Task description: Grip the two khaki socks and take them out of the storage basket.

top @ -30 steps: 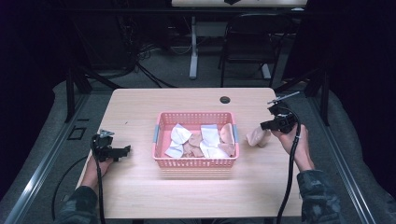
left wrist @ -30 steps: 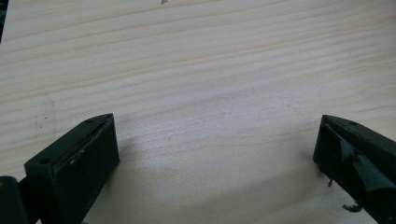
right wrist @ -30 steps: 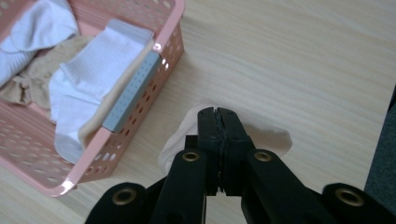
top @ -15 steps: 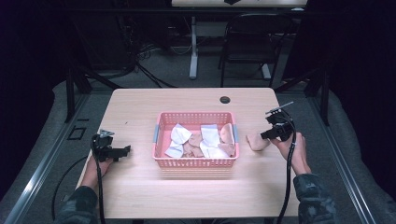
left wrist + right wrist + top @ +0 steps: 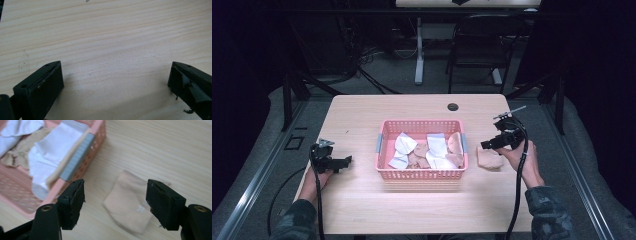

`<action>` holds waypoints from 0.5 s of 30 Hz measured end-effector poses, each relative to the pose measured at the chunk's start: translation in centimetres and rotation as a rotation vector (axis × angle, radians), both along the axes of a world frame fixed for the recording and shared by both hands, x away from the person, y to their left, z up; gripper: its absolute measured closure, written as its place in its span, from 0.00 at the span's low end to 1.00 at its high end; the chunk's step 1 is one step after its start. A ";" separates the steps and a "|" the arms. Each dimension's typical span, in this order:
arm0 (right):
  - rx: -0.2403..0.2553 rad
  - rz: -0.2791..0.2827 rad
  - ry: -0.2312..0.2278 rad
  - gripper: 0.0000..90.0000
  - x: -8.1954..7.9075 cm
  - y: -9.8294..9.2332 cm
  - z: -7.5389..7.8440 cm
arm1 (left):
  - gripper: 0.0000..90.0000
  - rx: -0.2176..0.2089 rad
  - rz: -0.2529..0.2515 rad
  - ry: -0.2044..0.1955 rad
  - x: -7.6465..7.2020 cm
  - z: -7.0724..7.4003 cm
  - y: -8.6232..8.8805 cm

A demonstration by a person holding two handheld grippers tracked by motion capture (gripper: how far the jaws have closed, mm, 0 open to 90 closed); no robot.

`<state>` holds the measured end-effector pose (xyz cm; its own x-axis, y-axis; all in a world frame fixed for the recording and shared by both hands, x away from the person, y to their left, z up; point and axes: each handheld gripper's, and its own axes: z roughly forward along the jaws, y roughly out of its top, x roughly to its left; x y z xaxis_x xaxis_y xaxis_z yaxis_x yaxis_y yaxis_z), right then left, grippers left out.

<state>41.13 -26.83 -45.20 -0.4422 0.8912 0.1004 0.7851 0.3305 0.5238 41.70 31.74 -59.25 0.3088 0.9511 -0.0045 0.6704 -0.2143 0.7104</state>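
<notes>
My right gripper (image 5: 490, 145) sits at 3 o'clock of the pink basket (image 5: 420, 174), jaws spread wide with nothing between them. In the right gripper view the gripper (image 5: 115, 202) hangs above a folded beige cloth (image 5: 128, 211) that lies flat on the wooden table (image 5: 160, 150); I cannot tell whether the jaw tips touch the cloth. In the high view the cloth (image 5: 490, 159) lies just beside the basket's right wall, apart from it, and my right hand (image 5: 518, 152) is at 3 o'clock of the cloth.

The basket stands at the table's (image 5: 362, 115) middle. It holds a jumble of white cloths (image 5: 437, 146) and beige cloths (image 5: 455, 144); one white piece (image 5: 53, 152) drapes against the right wall by the grey handle strip (image 5: 77, 157).

My left gripper (image 5: 343, 162) is at 9 o'clock of the basket, well apart from it, low near the table's left edge, held in my left hand (image 5: 321, 176). In the left gripper view the gripper (image 5: 115, 75) has its jaws wide apart over bare wood, holding nothing.

A small dark round hole (image 5: 453, 107) marks the tabletop at 12 o'clock of the basket, near the far edge.
</notes>
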 end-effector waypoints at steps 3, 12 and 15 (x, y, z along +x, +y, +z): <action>0.016 0.037 -0.008 0.35 -0.4 1.3 0.5 | 0.00 0.000 -0.001 0.000 0.0 0.0 0.0; 0.049 0.131 -0.002 0.41 -1.0 4.6 1.0 | 0.00 -0.001 -0.002 0.001 0.0 0.0 0.0; 0.054 0.152 0.008 0.48 -1.1 5.7 0.8 | 0.00 -0.001 -0.002 0.002 0.0 0.0 0.0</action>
<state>39.99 -21.12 -44.40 -0.5703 0.8075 0.1507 0.7327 0.4171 0.5377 41.70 31.72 -59.25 0.3108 0.9505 -0.0056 0.6711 -0.2153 0.7094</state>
